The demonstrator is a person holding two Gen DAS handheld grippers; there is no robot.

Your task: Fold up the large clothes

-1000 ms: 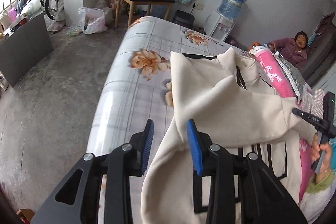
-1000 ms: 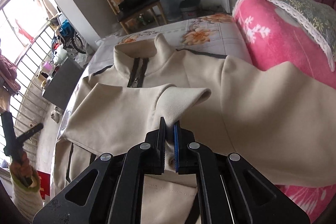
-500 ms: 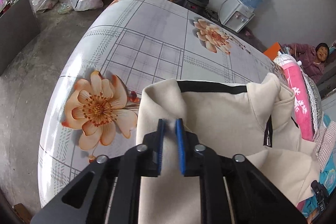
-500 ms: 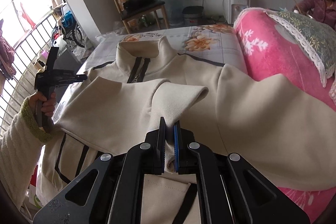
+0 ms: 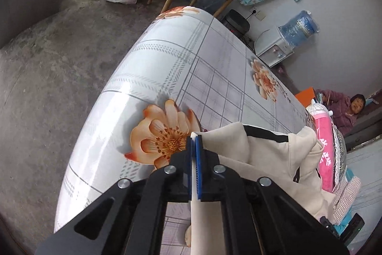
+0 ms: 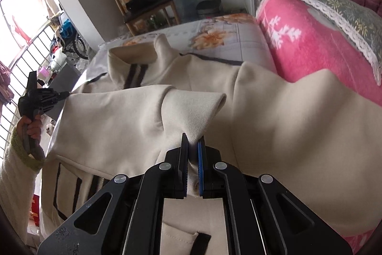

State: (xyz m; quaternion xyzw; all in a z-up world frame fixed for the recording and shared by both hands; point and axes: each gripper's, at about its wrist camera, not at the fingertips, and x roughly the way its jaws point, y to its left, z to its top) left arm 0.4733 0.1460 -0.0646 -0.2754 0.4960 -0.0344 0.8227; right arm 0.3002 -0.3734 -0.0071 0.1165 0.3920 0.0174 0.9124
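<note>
On the flower-printed grey checked bedsheet [image 5: 167,68], my left gripper [image 5: 193,142] and right gripper [image 6: 193,142] each pinch a fold of the cream zip-front jacket with black trim [image 6: 119,121].

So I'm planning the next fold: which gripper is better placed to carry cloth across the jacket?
Probably the left gripper: it is shut on the cream jacket at its outer edge. The right gripper pinches a sleeve end already over the jacket's middle.
</note>
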